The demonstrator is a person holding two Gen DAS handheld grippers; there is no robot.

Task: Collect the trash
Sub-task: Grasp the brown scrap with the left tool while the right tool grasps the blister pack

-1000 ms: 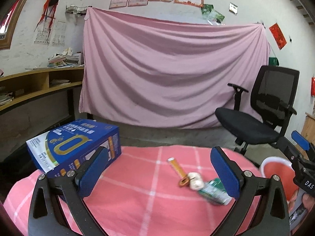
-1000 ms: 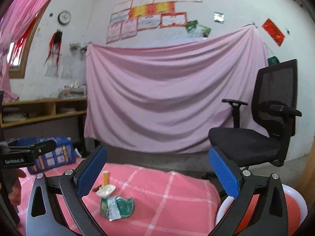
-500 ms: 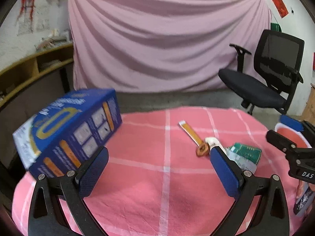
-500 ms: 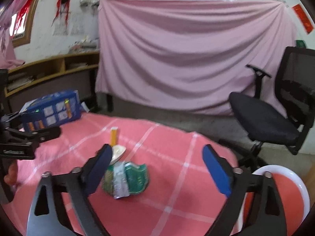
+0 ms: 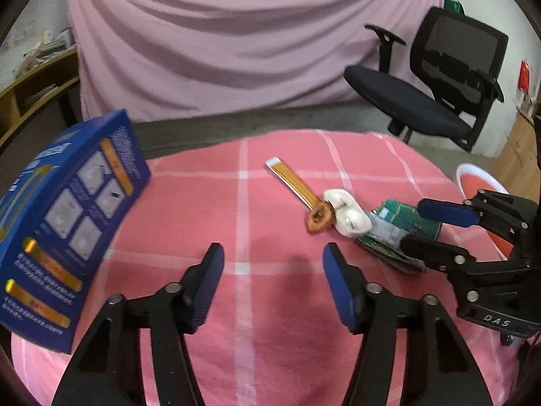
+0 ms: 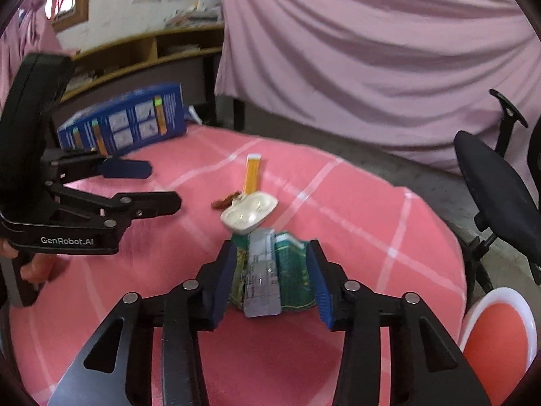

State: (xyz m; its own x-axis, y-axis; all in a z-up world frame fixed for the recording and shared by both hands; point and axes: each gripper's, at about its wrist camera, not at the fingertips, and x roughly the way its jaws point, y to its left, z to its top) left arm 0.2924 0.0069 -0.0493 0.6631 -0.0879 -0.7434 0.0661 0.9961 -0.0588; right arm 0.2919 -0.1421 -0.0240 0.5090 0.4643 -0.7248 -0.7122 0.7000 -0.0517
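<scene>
A pink checked tablecloth (image 5: 263,304) carried a blue box (image 5: 67,223) at its left edge, and a red bin (image 6: 497,345) stood off its right edge. The left gripper (image 5: 273,267) hovered wide open, empty, over bare cloth. The right gripper (image 6: 273,277) sat closed against both sides of the green wrapper (image 6: 287,267); a white plastic tray (image 6: 249,216) and an orange strip (image 6: 253,173) lay just beyond.

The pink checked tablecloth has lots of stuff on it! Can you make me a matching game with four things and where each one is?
Things:
1. crumpled green wrapper
2. big blue cardboard box
3. white plastic blister tray
4. flat orange strip

Places:
A. far end of the trash row
B. between the right claw's fingers
C. left edge of the tablecloth
D. just beyond the wrapper

Pairs: 1-B, 2-C, 3-D, 4-A
</scene>
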